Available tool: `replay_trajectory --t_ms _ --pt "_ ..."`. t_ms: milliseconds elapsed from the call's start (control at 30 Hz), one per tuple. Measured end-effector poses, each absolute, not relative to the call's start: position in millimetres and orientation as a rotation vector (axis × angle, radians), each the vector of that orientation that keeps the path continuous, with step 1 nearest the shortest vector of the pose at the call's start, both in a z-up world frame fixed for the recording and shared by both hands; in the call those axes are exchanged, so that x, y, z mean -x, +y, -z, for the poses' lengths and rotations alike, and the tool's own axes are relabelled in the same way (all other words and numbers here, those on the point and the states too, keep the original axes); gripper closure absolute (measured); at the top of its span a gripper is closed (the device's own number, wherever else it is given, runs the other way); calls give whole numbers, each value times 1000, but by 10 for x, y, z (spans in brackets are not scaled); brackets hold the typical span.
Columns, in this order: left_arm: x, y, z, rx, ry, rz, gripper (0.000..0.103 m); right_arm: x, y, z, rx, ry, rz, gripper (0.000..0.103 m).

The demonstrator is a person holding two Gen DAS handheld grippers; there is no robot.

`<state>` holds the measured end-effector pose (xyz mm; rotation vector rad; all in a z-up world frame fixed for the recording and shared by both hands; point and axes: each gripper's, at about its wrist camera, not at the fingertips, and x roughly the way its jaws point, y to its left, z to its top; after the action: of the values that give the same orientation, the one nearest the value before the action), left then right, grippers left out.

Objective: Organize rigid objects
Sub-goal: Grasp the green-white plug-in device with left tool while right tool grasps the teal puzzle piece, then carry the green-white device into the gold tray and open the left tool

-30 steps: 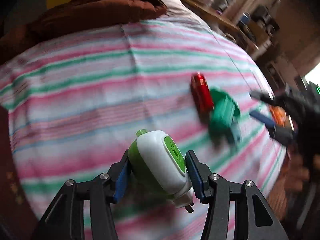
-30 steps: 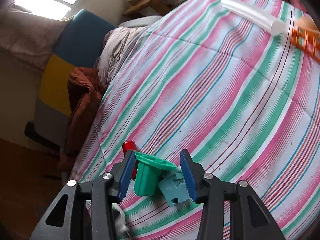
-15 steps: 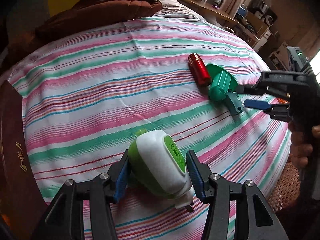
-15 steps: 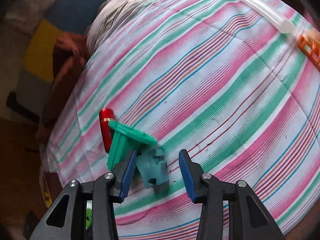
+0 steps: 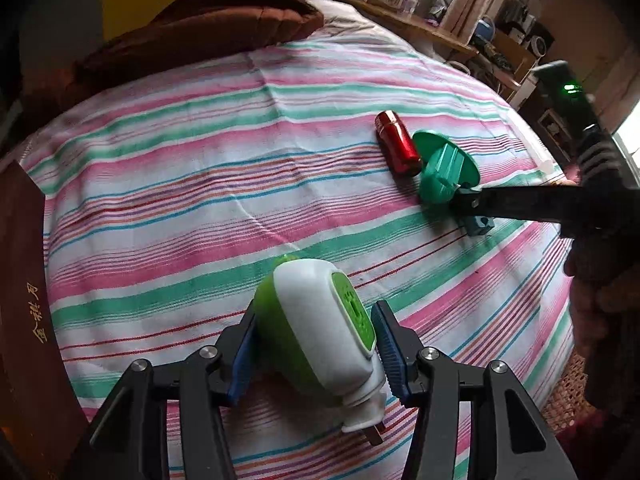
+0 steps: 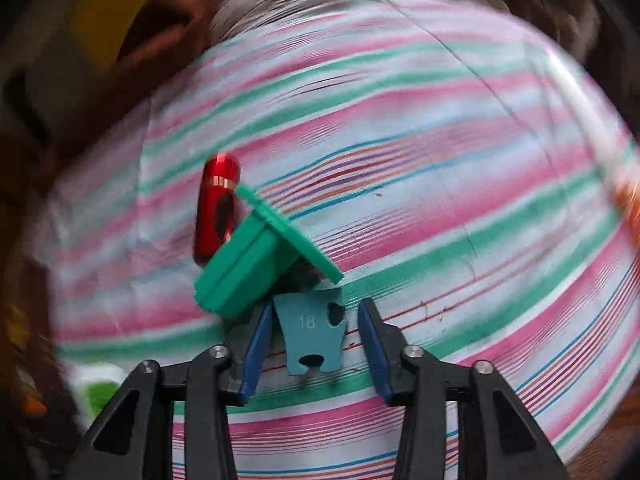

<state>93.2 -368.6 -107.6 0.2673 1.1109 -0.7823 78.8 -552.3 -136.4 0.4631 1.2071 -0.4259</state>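
Observation:
My left gripper (image 5: 316, 344) is shut on a white and green plug-in device (image 5: 320, 332), held just above the striped bedsheet (image 5: 200, 184). A red metal cylinder (image 5: 397, 148), a green flanged plastic part (image 5: 444, 172) and a teal puzzle-shaped piece (image 5: 478, 226) lie together on the sheet to the right. My right gripper (image 6: 312, 340) is open, its jaws on either side of the teal piece (image 6: 314, 330), which lies on the sheet. The green part (image 6: 256, 256) and red cylinder (image 6: 216, 208) sit just beyond it.
A brown quilt (image 5: 208, 28) is bunched at the head of the bed. A dark brown book (image 5: 28, 320) with gold characters stands at the left edge. An orange object (image 6: 628, 200) lies at the right of the sheet. Cluttered shelves (image 5: 500, 40) stand beyond the bed.
My right gripper has moved down and in around the teal piece, and its view has swung. My left gripper has stayed shut on the plug-in device, low over the sheet.

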Motion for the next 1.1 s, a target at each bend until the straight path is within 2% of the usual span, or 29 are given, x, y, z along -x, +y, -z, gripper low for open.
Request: replay_trajectory --t_ms 367,667,1100 --pt "-793 -3384 928 -212 1052 775 49 -736 -5539 1393 -463 1156 432 67" --pt "-664 -3090 701 -186 995 764 49 -791 -5247 1349 -340 1214 327 69" --pt "-669 -2311 316 -83 927 650 49 -904 -5025 1356 -221 1180 305 69"
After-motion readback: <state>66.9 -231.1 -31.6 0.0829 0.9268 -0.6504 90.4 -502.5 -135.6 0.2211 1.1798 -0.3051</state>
